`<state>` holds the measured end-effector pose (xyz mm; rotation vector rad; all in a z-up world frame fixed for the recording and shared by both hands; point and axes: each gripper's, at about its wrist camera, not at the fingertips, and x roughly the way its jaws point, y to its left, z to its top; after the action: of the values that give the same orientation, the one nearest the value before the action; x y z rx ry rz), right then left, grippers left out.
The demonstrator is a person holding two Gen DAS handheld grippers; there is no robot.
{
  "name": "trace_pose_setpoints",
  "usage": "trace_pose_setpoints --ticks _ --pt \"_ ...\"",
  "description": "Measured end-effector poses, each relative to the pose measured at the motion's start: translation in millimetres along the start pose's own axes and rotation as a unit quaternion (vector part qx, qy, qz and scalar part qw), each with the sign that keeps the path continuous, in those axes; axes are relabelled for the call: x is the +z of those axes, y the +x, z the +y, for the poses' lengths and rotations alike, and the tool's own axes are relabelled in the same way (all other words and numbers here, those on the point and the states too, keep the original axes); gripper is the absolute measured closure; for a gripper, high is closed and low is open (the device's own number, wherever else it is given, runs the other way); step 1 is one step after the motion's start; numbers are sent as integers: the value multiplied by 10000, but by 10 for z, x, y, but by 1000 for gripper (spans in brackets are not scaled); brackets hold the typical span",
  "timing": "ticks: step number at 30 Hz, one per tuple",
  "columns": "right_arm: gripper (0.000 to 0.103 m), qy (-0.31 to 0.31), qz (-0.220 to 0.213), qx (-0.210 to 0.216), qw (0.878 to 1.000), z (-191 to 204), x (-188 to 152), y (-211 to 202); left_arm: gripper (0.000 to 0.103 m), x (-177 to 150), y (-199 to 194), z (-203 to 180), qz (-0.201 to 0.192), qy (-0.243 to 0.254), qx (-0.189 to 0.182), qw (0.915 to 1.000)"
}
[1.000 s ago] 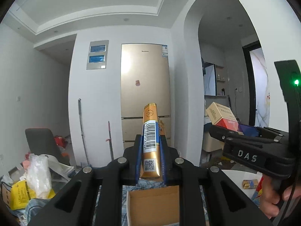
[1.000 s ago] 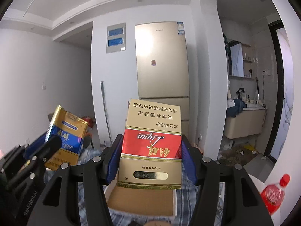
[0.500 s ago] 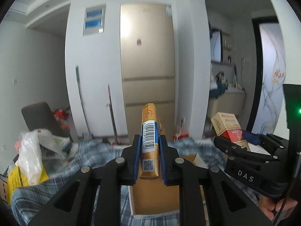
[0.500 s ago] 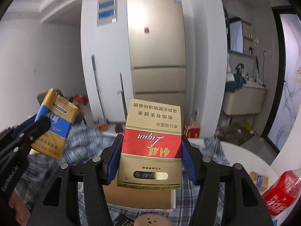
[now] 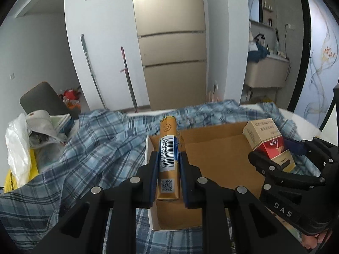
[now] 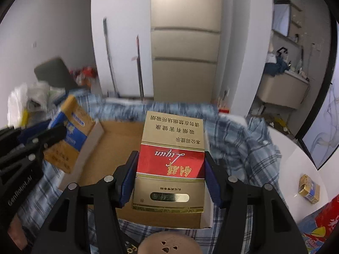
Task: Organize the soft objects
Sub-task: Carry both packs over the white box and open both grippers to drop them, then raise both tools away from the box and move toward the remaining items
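Observation:
My left gripper [image 5: 168, 158] is shut on a gold and blue cigarette pack [image 5: 168, 160], held edge-on above the left part of an open cardboard box [image 5: 222, 165]. It also shows in the right wrist view [image 6: 70, 135]. My right gripper [image 6: 170, 158] is shut on a red and gold cigarette pack [image 6: 170, 165], held over the same box [image 6: 110, 146]. That pack shows at the right in the left wrist view [image 5: 269, 144]. The box lies on a blue plaid cloth [image 5: 95, 148].
A white table edge [image 6: 296, 165] at the right carries a small gold and blue pack [image 6: 309, 188] and a red package [image 6: 326, 218]. A white plastic bag [image 5: 17, 146] and clutter lie at the left. A round tan lid [image 6: 167, 243] sits at the near edge.
Both grippers have tipped downward and moved toward the table, each still holding its pack. The box and plaid cloth have come fully into view under them.

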<state>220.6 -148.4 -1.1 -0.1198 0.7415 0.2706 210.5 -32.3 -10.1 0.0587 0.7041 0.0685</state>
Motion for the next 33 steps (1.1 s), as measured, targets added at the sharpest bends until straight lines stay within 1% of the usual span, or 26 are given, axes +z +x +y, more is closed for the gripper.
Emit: trace_pose_setpoints --ticks 4,9,12,13,15,16,17,19,23,27,33 --pt "46 -62 289 55 9995 14 -64 186 84 -49 131 14 177 6 -6 9998" --pt "46 -20 477 58 9988 -21 -103 321 84 -77 180 22 270 -8 -53 9996" --pt "45 42 516 88 9986 -37 -113 345 79 -78 171 -7 269 17 -31 9996" --pt "45 52 526 74 9986 -35 -112 354 74 -81 173 -11 279 4 -29 9996" --pt "35 105 533 29 9985 -53 -115 355 56 -89 170 1 247 -83 -1 9997" --pt "30 146 518 29 9985 -70 -106 363 37 -89 162 7 195 -101 15 9998" --pt "30 184 507 46 9985 -82 -104 357 30 -88 148 9 145 -95 37 9998" --pt "30 212 527 52 9984 -97 -96 355 30 -77 109 11 45 -64 114 9999" --pt "30 247 501 40 9984 -113 -78 332 30 -44 47 37 4 -140 14 9999" --pt "30 244 417 4 9988 -123 -39 248 30 31 -62 21 -149 -114 23 9998" --pt "30 323 296 78 9990 -178 52 -23 30 222 -514 30 -565 -209 -76 9982"
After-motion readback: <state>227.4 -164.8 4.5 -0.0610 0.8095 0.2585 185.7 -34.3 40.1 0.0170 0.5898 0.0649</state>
